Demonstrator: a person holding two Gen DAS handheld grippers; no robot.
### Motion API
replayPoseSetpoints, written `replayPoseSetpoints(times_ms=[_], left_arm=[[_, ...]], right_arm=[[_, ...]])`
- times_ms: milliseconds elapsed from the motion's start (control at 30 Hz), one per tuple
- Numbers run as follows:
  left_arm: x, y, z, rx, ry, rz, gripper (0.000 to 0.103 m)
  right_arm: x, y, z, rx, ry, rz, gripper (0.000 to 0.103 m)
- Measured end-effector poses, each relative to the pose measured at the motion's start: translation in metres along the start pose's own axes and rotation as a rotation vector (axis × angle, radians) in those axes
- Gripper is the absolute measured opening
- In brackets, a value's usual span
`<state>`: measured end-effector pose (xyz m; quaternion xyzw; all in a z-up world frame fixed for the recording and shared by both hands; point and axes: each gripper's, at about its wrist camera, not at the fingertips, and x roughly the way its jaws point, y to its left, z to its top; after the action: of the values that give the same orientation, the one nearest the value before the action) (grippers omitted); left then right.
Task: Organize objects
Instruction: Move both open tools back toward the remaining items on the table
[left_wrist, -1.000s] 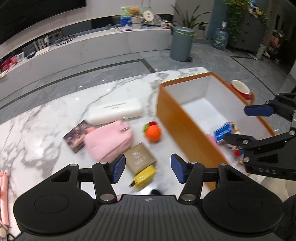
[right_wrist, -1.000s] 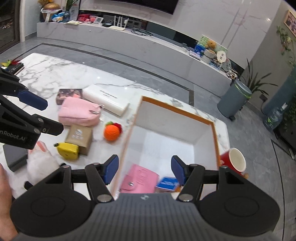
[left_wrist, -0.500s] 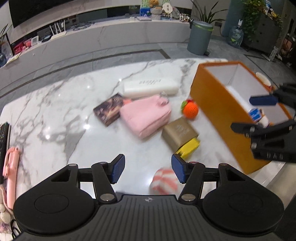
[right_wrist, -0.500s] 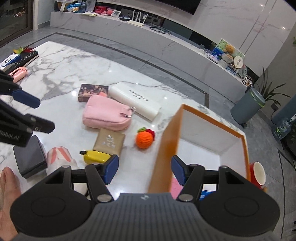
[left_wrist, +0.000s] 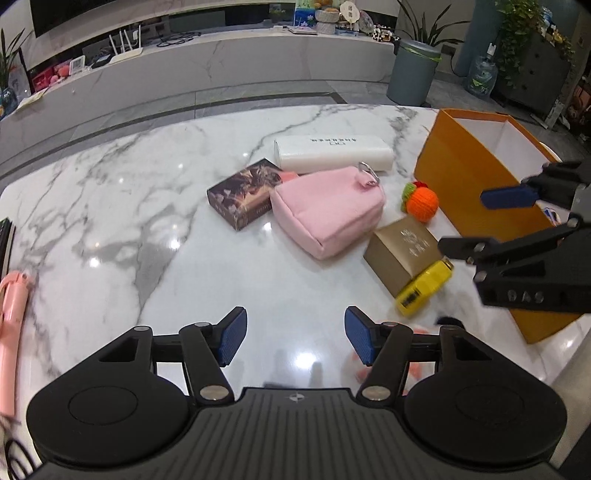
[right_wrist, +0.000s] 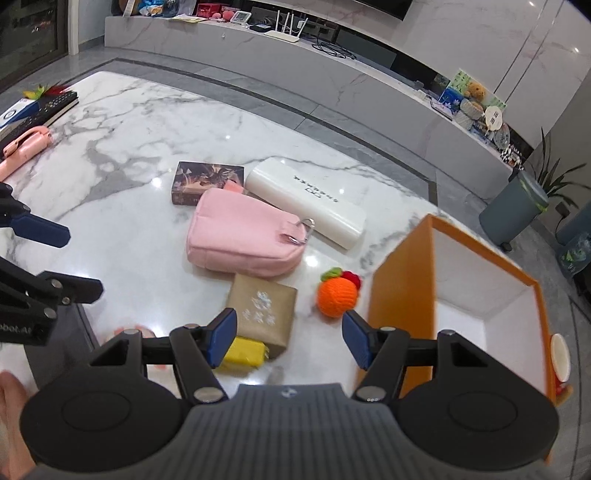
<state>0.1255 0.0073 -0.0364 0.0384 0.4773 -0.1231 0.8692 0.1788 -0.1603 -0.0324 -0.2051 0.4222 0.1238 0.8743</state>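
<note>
On the marble table (left_wrist: 110, 206) lie a pink pouch (left_wrist: 328, 210), a white long case (left_wrist: 332, 151), a dark patterned box (left_wrist: 243, 192), an orange knitted ball (left_wrist: 423, 203), a tan box (left_wrist: 402, 251) and a yellow item (left_wrist: 424, 290). An orange box (left_wrist: 469, 173) with a white inside stands at the right. My left gripper (left_wrist: 295, 332) hovers over bare marble in front of the pouch; its jaws are opening with nothing between them. My right gripper (right_wrist: 288, 332) is open and empty above the tan box (right_wrist: 262, 310), next to the orange box wall (right_wrist: 402, 280).
A pink-and-white soft toy (left_wrist: 354, 365) shows blurred behind my left gripper's fingers. A dark grey box (right_wrist: 55, 343) lies near the front edge. A pink handle (left_wrist: 11, 325) and a remote (right_wrist: 40, 107) lie far left. A red cup (right_wrist: 559, 358) stands behind the orange box.
Both grippers have drawn left, away from the orange box, and sunk toward the table. The loose items now fill both views. The left fingers stand slightly wider.
</note>
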Motion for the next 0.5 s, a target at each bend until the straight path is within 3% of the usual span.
replayPoseSetpoints(times_ms=[200,500], left_arm=[[0.022,0.016,0.015,0.006,-0.018,0.017,0.072],[0.055,0.033,0.040,0.107,-0.065,0.021,0.074]], right_arm=[[0.029,0.005,0.003,0.065,0.010,0.041,0.066],[0.059,0.005,-0.003,0.098,0.001,0.065,0.072]])
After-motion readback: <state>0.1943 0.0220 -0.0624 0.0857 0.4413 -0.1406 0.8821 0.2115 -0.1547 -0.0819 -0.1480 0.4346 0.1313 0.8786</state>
